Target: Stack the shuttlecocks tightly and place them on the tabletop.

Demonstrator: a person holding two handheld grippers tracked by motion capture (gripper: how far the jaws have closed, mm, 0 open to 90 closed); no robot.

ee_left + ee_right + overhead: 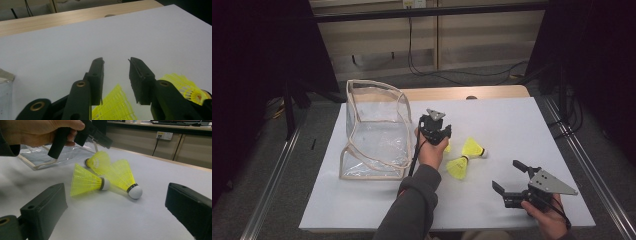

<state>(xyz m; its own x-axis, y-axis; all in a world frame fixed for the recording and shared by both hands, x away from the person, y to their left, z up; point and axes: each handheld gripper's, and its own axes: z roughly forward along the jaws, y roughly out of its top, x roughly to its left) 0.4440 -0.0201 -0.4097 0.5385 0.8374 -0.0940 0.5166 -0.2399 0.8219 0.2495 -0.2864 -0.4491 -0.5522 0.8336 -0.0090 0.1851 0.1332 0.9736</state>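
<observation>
Three yellow shuttlecocks lie close together on the white table top (512, 125). One shuttlecock (473, 148) is at the right, one (458, 167) is nearer me, and a third (447, 148) sits just under my left gripper (435, 129). In the left gripper view the jaws of that gripper (116, 62) stand apart with nothing between the tips. A yellow skirt (116, 105) shows below them and another shuttlecock (185, 86) lies to their right. My right gripper (507, 175) hovers near the front right, wide open and empty. In its own view its jaws (117, 205) frame the shuttlecocks (87, 181).
A clear plastic bag (372, 130) with beige trim stands open on the left of the table, next to my left hand. A strip of bare wood (452, 93) runs along the far edge. Cables (437, 70) lie on the floor beyond.
</observation>
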